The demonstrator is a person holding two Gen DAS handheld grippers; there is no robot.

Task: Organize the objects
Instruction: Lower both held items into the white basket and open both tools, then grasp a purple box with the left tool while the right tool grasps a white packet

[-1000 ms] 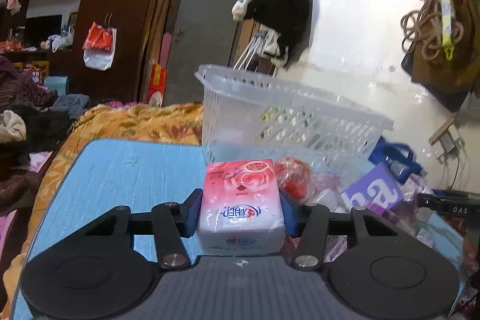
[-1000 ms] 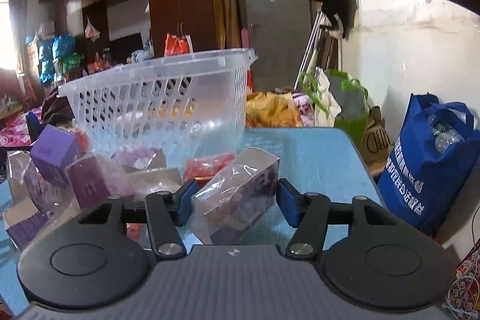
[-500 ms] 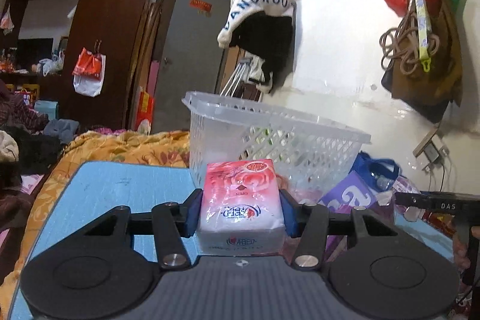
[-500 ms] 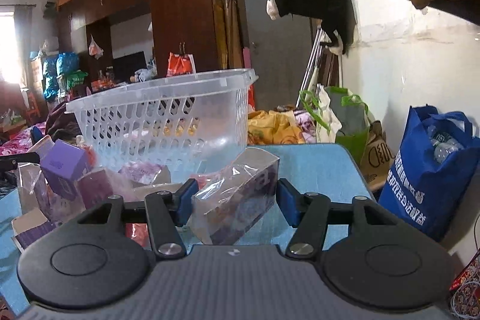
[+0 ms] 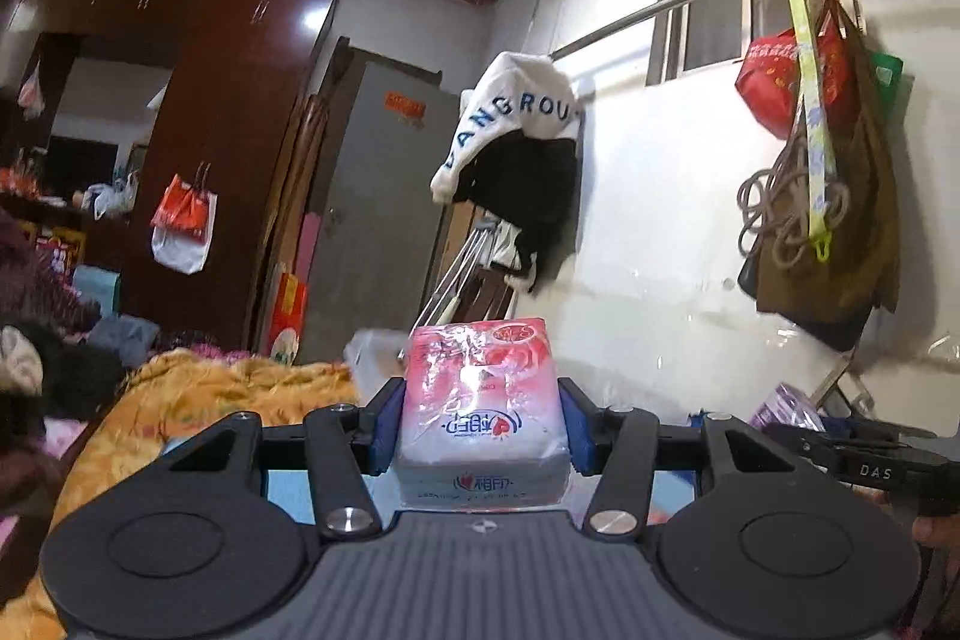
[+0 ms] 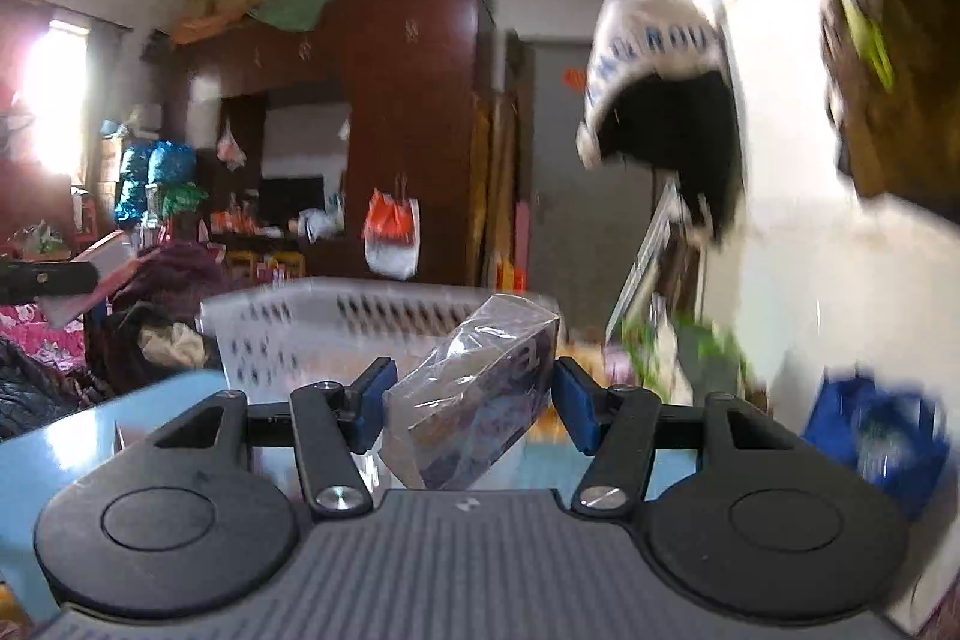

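My left gripper [image 5: 480, 412] is shut on a pink and white tissue pack [image 5: 480, 406] and holds it high, with only a corner of the clear plastic basket [image 5: 375, 352] showing behind it. My right gripper [image 6: 471, 400] is shut on a purple box in clear wrap [image 6: 474, 400], tilted between the blue pads, held above the blue table [image 6: 54, 454]. The basket [image 6: 312, 334] stands just beyond the box in the right wrist view. The other gripper shows at the right edge of the left wrist view [image 5: 864, 460].
A purple box [image 5: 786, 400] lies low at the right in the left wrist view. A blue bag [image 6: 870, 430] stands by the white wall at the right. An orange blanket [image 5: 198, 400] lies beyond the table. Clothes and bags hang on the wall.
Both grippers have risen and tilted upward with their objects. The basket and the pile of boxes have dropped low in both views. The right wrist view is now blurred by motion.
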